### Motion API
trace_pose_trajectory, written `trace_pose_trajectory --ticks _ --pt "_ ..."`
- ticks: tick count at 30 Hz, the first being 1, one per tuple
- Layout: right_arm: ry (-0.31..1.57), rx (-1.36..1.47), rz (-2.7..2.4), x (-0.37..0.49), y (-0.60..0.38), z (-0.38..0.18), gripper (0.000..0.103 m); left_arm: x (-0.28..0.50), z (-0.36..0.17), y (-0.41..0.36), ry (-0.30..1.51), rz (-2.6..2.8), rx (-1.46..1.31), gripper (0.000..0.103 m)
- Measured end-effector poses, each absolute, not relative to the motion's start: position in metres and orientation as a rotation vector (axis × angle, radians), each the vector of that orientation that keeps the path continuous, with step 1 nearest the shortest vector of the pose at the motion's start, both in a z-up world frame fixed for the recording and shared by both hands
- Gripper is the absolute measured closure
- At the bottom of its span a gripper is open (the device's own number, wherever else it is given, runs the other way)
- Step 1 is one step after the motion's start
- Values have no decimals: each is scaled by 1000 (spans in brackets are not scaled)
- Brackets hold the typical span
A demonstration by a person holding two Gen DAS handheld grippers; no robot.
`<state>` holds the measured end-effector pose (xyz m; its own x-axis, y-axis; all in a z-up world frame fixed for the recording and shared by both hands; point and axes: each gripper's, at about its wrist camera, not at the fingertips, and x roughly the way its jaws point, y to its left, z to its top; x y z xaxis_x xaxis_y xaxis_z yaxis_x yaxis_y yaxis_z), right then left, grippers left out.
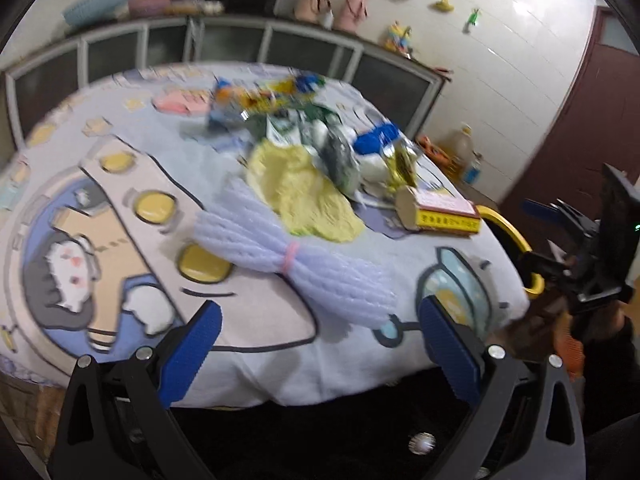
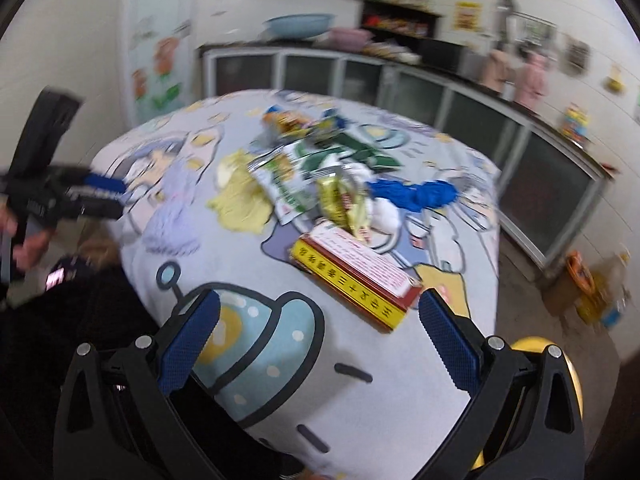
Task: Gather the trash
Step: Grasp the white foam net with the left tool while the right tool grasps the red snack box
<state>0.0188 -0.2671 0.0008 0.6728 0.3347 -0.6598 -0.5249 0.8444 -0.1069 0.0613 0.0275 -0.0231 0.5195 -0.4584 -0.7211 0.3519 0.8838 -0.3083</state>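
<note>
My left camera is looking forward between its two open fingers, from just off the near edge of the table (image 1: 132, 208), slightly above it and facing across the cloth to the cabinets (image 1: 224, 42) behind. My right camera is sitting at the table's right corner, also low and close, and is facing across the table toward the left and the back wall. Both views are sharing the pile of trash (image 1: 320, 148) (image 2: 320, 176) in the middle and the box (image 1: 442, 210) (image 2: 356, 276); the box is lying nearer to the right camera. Each camera is also catching the other gripper at its side: the right gripper (image 1: 560, 236) and the left gripper (image 2: 96, 194).
</note>
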Motion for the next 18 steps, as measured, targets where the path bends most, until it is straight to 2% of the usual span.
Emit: trace_pose_trajectory --ticks 9,18 --pt "798 -510 645 69 -249 -3 8 87 -45 27 1086 -484 -239 8" --pt "993 -639 732 117 -239 -30 8 114 -50 24 1152 -478 -282 8"
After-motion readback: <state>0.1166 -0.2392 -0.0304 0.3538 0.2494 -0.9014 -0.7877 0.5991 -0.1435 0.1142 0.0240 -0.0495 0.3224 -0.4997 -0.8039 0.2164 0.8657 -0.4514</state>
